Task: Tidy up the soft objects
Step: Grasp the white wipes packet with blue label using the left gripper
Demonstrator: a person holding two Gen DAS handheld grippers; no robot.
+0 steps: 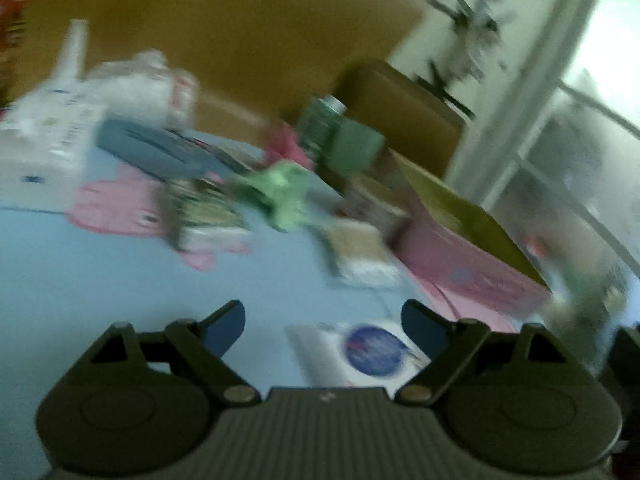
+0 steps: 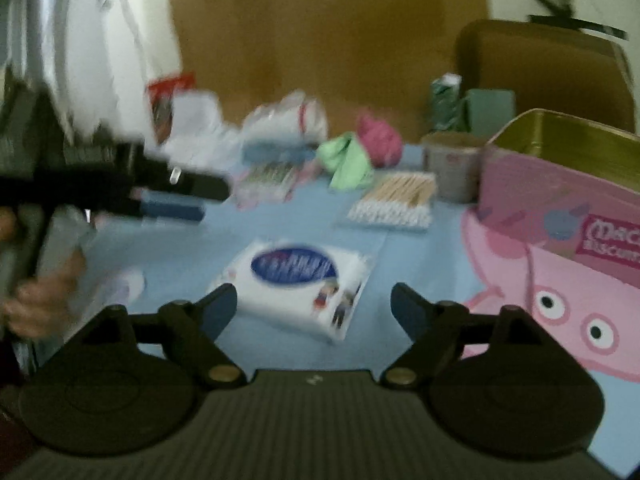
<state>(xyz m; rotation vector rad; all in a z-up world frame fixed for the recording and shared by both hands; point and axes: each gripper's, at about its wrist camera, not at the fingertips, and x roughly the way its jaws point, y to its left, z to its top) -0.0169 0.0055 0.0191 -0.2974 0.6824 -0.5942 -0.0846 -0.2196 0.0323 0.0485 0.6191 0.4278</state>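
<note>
Both views are blurred by motion. A white tissue pack with a blue oval label (image 2: 298, 280) lies on the light blue table just ahead of my open, empty right gripper (image 2: 314, 306); it also shows in the left wrist view (image 1: 360, 350), by my open, empty left gripper (image 1: 324, 322). A green cloth (image 2: 346, 158) (image 1: 280, 190) and a pink cloth (image 2: 380, 138) (image 1: 286, 144) lie farther back. An open pink tin box (image 2: 560, 184) (image 1: 468, 256) stands at the right. The left gripper's body (image 2: 120, 188) shows at the left of the right wrist view.
A pack of cotton swabs (image 2: 396, 200) (image 1: 360, 248), a patterned packet (image 2: 266, 180), a blue box (image 1: 160, 148), white plastic bags (image 2: 288, 120), a grey tub (image 2: 452, 164) and a green can (image 1: 324, 124) crowd the table's far half. A brown chair (image 2: 540, 68) stands behind.
</note>
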